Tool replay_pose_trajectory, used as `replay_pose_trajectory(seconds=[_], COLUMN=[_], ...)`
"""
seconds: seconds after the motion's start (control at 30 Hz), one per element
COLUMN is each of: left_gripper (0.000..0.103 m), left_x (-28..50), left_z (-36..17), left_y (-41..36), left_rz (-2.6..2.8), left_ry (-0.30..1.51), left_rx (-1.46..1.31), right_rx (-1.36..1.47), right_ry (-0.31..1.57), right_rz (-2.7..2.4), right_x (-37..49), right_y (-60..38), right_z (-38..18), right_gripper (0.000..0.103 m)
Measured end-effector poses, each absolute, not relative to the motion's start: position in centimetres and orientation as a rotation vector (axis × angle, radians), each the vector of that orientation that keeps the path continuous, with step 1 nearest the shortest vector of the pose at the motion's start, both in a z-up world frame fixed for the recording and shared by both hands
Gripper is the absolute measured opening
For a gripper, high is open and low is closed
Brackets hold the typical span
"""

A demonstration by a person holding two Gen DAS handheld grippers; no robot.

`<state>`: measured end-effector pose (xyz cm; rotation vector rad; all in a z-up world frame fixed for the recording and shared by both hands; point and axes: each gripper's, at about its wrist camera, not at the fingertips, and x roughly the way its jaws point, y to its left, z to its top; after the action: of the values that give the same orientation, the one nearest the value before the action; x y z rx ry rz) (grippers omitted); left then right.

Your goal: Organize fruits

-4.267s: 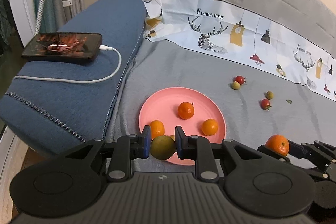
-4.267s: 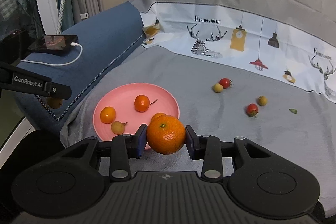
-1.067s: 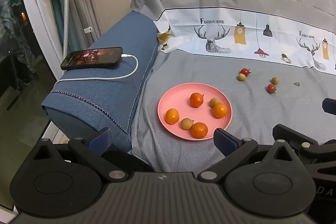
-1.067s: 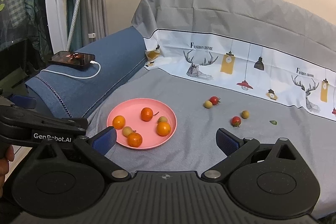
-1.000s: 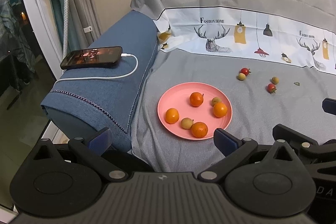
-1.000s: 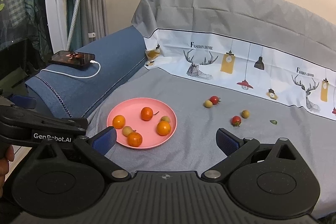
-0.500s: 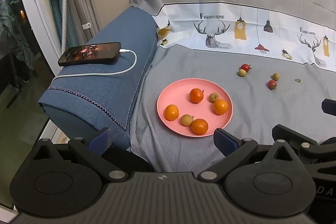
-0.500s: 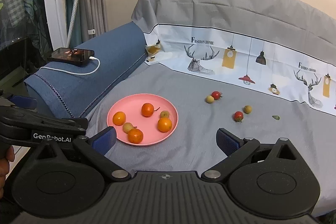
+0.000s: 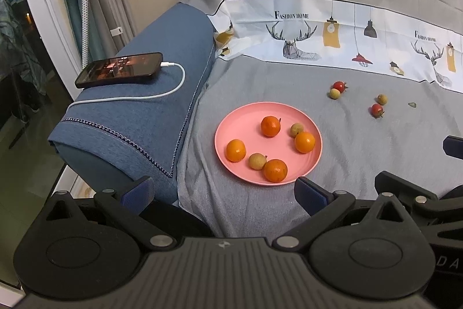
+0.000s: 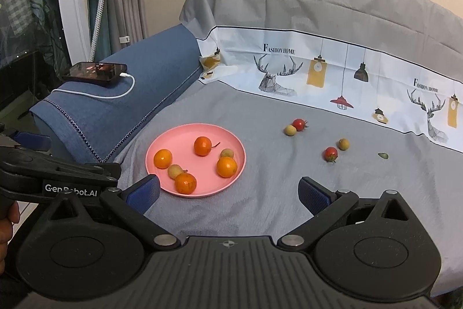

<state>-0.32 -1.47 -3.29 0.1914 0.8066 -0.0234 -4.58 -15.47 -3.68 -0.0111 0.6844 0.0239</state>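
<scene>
1. Here the left tongs (image 9: 224, 191) stand wide apart with nothing between their blue pads, raised above the near edge of the grey sofa cover (image 9: 361, 146).
2. The right tongs (image 10: 228, 190) are likewise spread wide and empty, hovering over the same cover.
3. Just beyond both lies the pink plate (image 10: 176, 141), holding four oranges and two small yellowish fruits, none stacked.
4. The nearest orange (image 10: 185, 183) sits by the plate's front rim, touching a yellowish fruit (image 10: 174, 170).
5. Further right, off the plate, a red tomato (image 10: 299, 124) touches a yellow fruit (image 10: 290, 130); a second tomato (image 10: 330, 153) and yellow fruit (image 10: 343, 144) lie close together.
6. On the blue armrest (image 9: 162, 54) to the left rests a phone (image 9: 118, 73) with a white cable (image 9: 173, 83) plugged in.
</scene>
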Motion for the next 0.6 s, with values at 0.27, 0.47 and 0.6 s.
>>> replay_pose_trajectory(seconds=[0.27,0.47,0.6], left_gripper=[0.103,0.103,0.103], left_x=[0.5,1.3,2.1], left_z=[-4.0,-4.6,-5.0], left_y=[-1.7,-2.0,-2.5], left_rz=[-0.025,-0.029,-0.030], left_ry=[0.834,0.860,0.879], left_rx=[0.201,0.217,0.238], right_rx=[-0.003,0.011,0.030], right_ry=[0.707,0.728,0.742], right_rz=[0.023,0.019,0.007], right_x=[-3.8,-3.1,-2.5], right_y=[-15.6,-16.1,-16.6], right_z=[-4.4,-5.1,-5.7], right_gripper=[0.101,0.102,0.102])
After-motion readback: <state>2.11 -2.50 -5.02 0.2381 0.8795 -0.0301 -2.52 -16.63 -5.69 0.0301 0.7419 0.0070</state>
